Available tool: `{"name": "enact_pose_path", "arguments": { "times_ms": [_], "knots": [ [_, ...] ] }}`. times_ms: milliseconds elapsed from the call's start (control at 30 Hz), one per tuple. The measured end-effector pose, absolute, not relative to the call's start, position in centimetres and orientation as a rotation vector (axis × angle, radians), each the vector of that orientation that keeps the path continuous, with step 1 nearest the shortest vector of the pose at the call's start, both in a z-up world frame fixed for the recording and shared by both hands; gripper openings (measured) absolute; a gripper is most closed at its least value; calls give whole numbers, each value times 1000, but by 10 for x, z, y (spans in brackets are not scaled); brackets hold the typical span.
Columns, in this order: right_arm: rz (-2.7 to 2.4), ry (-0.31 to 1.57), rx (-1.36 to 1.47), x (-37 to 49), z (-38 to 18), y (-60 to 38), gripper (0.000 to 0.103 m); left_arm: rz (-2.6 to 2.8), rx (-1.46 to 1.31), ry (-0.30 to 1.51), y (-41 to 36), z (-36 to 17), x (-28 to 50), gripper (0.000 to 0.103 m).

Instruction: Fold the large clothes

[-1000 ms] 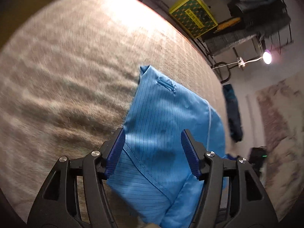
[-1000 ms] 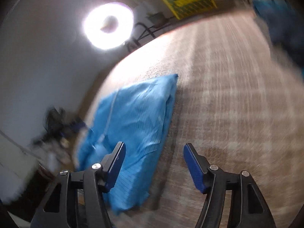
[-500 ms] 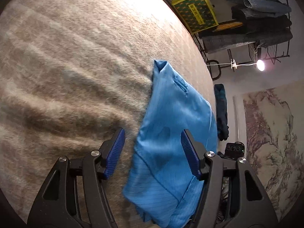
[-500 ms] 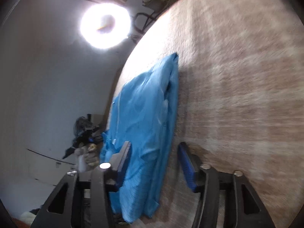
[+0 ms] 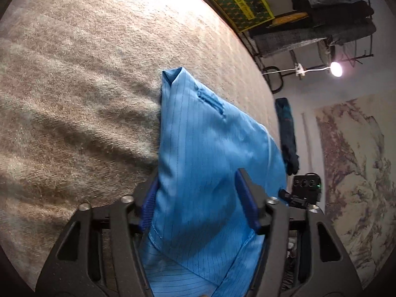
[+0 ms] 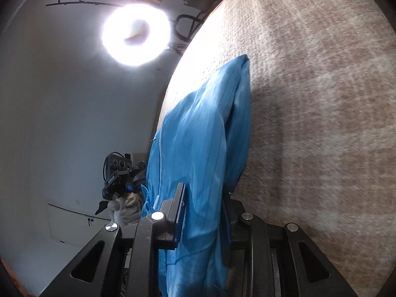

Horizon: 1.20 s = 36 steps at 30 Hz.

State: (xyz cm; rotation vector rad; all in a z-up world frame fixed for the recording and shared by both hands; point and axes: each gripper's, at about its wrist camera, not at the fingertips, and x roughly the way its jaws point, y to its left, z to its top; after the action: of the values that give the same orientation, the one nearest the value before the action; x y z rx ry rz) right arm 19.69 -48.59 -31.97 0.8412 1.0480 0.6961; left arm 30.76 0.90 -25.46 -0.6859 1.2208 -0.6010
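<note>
Beige carpeted surface (image 5: 99, 79): both my claws, left (image 5: 196, 203) and right (image 6: 204, 215), closing half-shut around the blue garment's (image 5: 210, 153) near edge, presumably to lift it for folding.

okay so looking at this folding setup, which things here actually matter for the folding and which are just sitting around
Part of the job:
- blue garment, on the beige carpet
- left gripper, jaws closing with the cloth between them
- right gripper, jaws closing around the cloth

Just lying about:
- yellow-edged box
- rack of folded clothes
- ring light
- dark bundle
</note>
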Motion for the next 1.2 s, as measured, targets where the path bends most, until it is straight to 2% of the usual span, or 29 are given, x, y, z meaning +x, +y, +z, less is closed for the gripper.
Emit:
{"name": "enact_pose_path", "arguments": {
  "times_ms": [67, 167, 300, 433, 800, 1200],
  "knots": [
    [697, 1051, 832, 198, -320, -480, 28, -568, -626, 1225, -2, -253, 306, 38],
    [658, 1062, 791, 201, -317, -468, 21, -546, -539, 1220, -15, -247, 301, 18],
    [593, 1056, 686, 198, -302, -461, 9, -530, -496, 1186, -23, -235, 292, 10],
    [564, 1012, 565, 188, -273, -451, 4, -523, -476, 1143, -26, -218, 279, 8],
    [541, 947, 396, 165, -221, -446, 2, -550, -414, 1055, -56, -168, 244, 7],
    [450, 881, 294, 137, -171, -510, 2, -694, -364, 991, -159, -122, 229, 6]
  ]
}}
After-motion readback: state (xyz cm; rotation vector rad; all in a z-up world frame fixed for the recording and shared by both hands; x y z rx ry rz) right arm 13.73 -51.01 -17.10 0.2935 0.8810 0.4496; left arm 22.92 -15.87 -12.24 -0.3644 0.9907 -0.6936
